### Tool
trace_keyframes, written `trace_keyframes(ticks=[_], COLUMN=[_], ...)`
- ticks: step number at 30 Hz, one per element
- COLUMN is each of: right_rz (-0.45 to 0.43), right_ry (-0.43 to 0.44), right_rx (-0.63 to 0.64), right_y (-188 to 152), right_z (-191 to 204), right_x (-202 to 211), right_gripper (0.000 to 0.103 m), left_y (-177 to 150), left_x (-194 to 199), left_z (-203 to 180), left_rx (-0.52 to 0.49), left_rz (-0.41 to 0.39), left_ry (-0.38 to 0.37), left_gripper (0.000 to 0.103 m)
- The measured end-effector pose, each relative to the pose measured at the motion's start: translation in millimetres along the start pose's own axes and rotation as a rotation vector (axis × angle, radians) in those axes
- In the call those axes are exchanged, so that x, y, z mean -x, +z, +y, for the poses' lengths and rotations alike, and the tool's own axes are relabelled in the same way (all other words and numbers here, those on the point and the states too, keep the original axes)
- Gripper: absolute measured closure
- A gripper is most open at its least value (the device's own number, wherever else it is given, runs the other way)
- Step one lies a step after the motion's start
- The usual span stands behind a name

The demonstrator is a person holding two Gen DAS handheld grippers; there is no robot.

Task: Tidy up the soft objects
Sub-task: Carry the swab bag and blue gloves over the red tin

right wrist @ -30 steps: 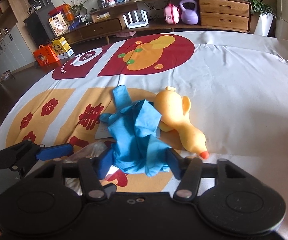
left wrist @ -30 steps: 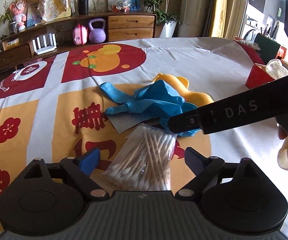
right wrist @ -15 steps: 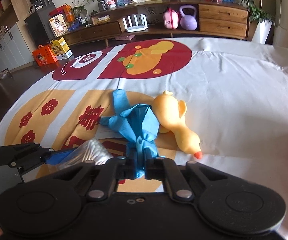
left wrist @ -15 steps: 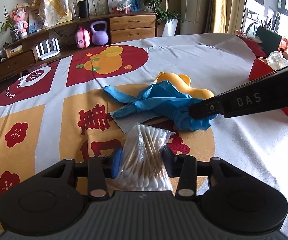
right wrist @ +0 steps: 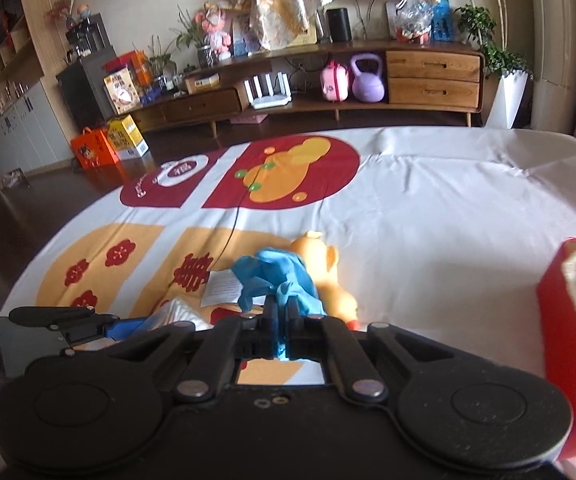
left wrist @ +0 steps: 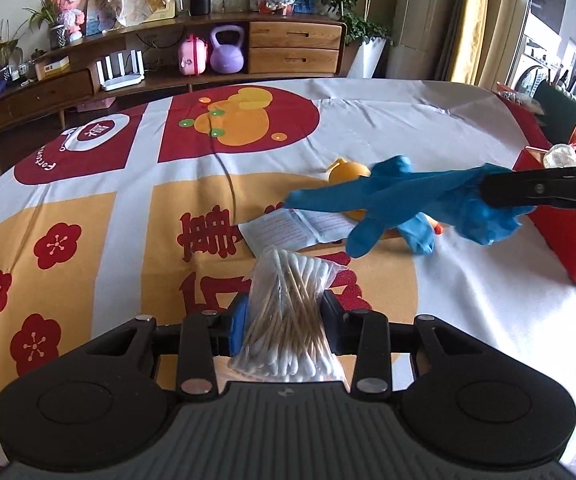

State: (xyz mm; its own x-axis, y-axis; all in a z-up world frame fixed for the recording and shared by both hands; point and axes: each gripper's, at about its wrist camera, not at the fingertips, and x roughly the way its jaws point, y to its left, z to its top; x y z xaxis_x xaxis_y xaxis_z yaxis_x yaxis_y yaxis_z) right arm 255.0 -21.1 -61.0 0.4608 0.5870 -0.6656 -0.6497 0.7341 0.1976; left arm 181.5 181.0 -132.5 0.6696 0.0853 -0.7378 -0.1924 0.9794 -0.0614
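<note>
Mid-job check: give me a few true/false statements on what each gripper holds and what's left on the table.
1. The left gripper is shut on the cotton swab bag. True.
2. The right gripper is open. False: it is shut on the blue gloves.
3. The gloves lie flat on the table. False: they hang lifted from the right fingers.
4. The yellow duck lies on the tablecloth. True.
5. A red box stands to the right. True.

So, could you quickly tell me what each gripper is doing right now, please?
Left gripper: closed on the clear plastic bag of cotton swabs.
Right gripper: closed on the blue rubber gloves, lifted.
</note>
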Motion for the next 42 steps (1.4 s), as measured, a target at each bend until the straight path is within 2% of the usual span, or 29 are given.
trace_keyframes(ticks=[12,22,32,42], right_rz=[-0.128,-0.224,-0.260,-0.279], right_ry=[-0.018,-0.055,-0.110,-0.174], right_rx=[-0.050,-0.078,-0.106,-0.156], right_y=[0.4,0.0,-6.8,-23.2], right_z=[-30.7,-61.2,-101.0,-146.1], right_x=[92.4,155.4,201.7,227.9], right_gripper=[0.101,0.101,0.100,0.100], left_y=[17.1,41.3,69.0,84.2], left_x=[54.0,98.1,120.7,114.2], left_z=[-32.3,-90.6,-162.5,-238.0], left_rx=[-0.008,-0.068,-0.139,-0.206], left_rz=[-0.006,-0.035,-0.086,-0.096], left_ry=[-0.012,-0.031,-0.116,-0.210], left_gripper=[0.066,0.066,0.066,0.066])
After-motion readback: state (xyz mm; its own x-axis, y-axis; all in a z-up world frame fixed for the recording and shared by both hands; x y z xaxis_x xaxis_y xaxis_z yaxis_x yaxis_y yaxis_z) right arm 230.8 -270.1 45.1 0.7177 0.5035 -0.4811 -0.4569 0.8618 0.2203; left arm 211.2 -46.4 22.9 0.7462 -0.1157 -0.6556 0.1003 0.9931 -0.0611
